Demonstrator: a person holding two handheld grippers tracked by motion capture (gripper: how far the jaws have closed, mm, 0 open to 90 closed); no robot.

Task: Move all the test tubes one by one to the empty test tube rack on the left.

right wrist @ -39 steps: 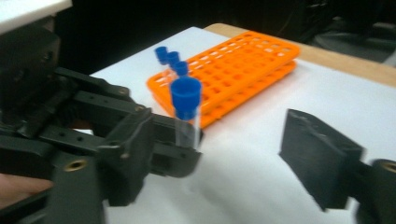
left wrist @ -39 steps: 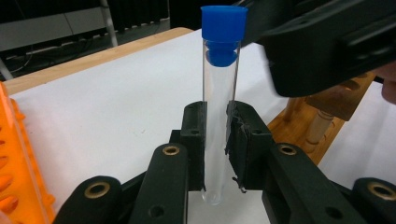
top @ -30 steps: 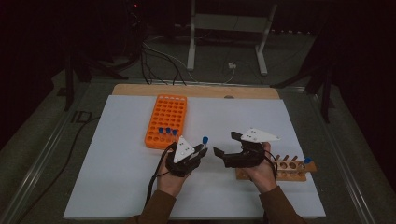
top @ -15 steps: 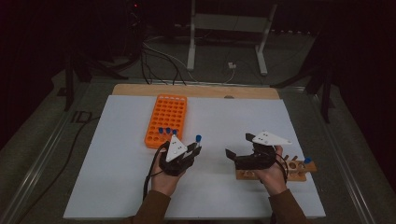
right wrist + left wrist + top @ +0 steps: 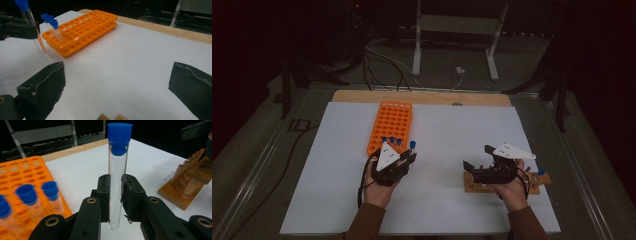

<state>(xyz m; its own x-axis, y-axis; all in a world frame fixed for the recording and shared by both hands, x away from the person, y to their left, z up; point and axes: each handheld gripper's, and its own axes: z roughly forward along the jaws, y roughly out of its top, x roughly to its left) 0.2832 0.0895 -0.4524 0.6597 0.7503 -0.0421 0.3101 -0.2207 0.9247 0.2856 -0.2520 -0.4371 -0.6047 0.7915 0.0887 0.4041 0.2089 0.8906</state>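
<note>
The left gripper point(image 5: 115, 202) holds a tube point(image 5: 117, 177), now nearer the orange rack point(image 5: 391, 125); right gripper point(image 5: 117, 85) has just opened, empty.

Two grippers were at work over the tabletop point(image 5: 337, 200): the left gripper point(image 5: 404, 161) and the right gripper point(image 5: 477, 162), one in each hand of a single person. One orange tube rack point(image 5: 394, 120) lay on it, and one wooden rack point(image 5: 502, 186) sat well to the right of the orange one. I counted four blue-capped test tubes near the orange rack: three standing tubes point(image 5: 391, 141) in its near end, and one held tube point(image 5: 117, 170) clamped upright just beside that end. One more blue cap point(image 5: 540, 172) showed at the wooden rack's far right end. A single white sheet covered the tabletop under the orange rack.
</note>
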